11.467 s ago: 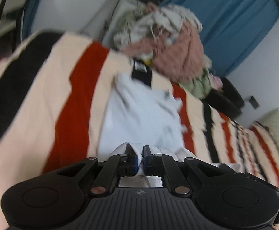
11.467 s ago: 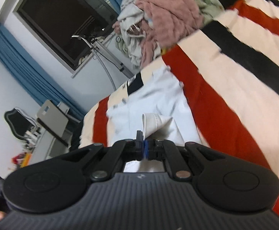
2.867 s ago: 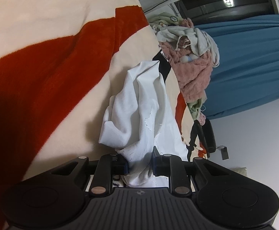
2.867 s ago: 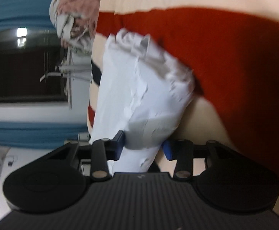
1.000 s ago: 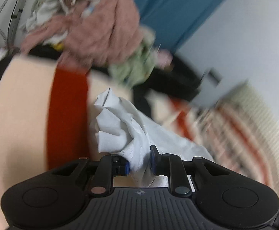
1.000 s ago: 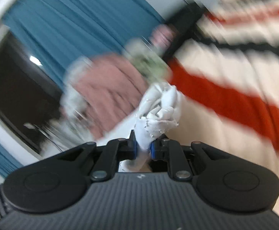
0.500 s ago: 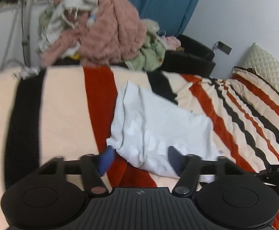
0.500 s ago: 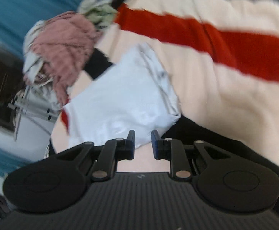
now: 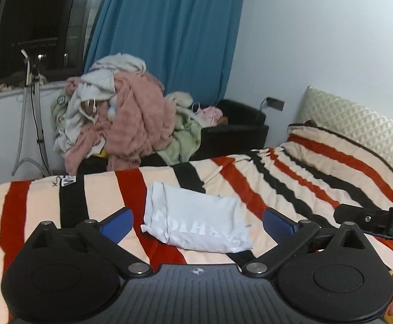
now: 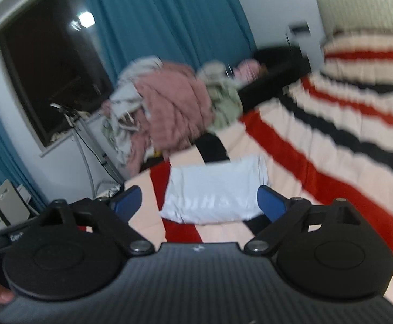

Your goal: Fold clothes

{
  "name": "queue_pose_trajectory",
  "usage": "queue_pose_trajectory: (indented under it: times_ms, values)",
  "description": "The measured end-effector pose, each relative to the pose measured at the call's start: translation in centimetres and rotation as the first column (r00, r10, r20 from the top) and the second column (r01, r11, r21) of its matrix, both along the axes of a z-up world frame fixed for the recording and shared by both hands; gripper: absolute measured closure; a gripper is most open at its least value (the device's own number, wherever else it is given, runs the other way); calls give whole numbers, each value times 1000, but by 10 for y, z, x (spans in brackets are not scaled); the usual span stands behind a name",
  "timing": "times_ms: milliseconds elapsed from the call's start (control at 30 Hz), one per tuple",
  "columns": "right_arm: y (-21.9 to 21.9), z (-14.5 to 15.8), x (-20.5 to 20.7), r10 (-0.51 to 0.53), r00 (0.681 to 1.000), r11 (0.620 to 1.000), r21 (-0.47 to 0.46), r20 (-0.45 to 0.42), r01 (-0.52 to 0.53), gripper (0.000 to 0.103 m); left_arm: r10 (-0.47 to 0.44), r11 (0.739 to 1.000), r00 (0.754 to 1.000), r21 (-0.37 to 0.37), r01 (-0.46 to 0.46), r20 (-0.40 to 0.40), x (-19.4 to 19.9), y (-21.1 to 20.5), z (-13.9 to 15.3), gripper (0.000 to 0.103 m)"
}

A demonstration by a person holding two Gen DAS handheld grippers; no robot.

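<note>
the right wrist view is smeared by motion, so the print on the folded white garment reads only as pale, broken letters. it lies on the striped blanket covering the bed, near the blanket's far edge. past that edge a heap of clothes is piled below a dark window and blue curtain. the left gripper and right gripper are both opening, jaws wide, nothing between them, clear of the garment.

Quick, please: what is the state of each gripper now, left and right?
Left gripper: jaws opening wide, holding nothing; the folded white garment lies free on the bed.
Right gripper: jaws opening, also holding nothing.
</note>
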State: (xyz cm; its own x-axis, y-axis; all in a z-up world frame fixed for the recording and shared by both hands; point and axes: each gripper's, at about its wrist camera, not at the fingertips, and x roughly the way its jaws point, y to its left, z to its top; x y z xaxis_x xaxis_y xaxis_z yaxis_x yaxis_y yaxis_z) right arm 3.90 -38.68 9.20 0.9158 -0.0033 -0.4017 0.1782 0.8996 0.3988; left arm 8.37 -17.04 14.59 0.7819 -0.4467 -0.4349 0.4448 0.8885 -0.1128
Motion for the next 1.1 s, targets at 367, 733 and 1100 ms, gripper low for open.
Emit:
queue_pose_trajectory:
  times_ms: [367, 733, 1100]
  values:
    - [41, -10, -73, 59, 987, 990, -137, 152, -38, 9, -1, 1000, 994, -17, 3, 109, -98, 43, -11, 0]
    - [78, -82, -73, 47, 983, 978, -209, 175, -9, 9, 31, 999, 987, -38, -25, 158, -107, 71, -72, 1]
    - [84, -113, -65, 17, 986, 972, -234, 164, 22, 9, 35, 998, 993, -49, -29, 115, -96, 79, -111, 1]
